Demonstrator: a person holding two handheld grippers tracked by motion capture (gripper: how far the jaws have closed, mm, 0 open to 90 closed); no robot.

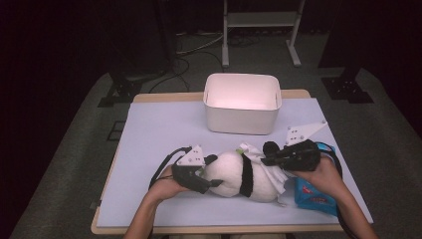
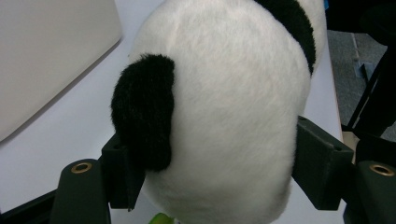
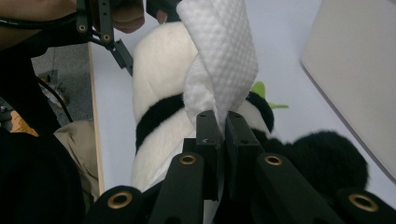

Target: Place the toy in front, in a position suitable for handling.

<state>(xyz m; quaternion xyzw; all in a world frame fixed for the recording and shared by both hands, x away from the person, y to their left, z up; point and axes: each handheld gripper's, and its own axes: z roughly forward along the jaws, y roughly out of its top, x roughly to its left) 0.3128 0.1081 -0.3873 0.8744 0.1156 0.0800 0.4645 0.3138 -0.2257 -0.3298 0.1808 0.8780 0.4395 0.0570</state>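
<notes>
Left gripper (image 1: 211,180): at about 7 o'clock on the table. Its jaws squeeze the white round end of the panda toy, one jaw on each side.
Panda toy (image 1: 239,174): a soft black and white toy lying on its side, low in the middle of the table, near 6 o'clock. In the left gripper view its black patch (image 2: 144,109) sits at 9 o'clock, against one jaw.
White cloth (image 1: 268,167): a bumpy white wipe draped over the toy. In the right gripper view it (image 3: 224,60) stands up toward 12 o'clock.
Right gripper (image 1: 266,160): at about 4 o'clock on the table. Its jaws are pinched tight on the bottom edge of the white cloth.
White box (image 1: 242,103): an open bin at 12 o'clock, well apart from the toy. What shows of its inside is bare white.
Blue pack (image 1: 313,195): a blue packet at 5 o'clock, lying on the table under the person's right hand (image 1: 318,174).
Table sheet (image 1: 149,149): pale and flat under everything.
</notes>
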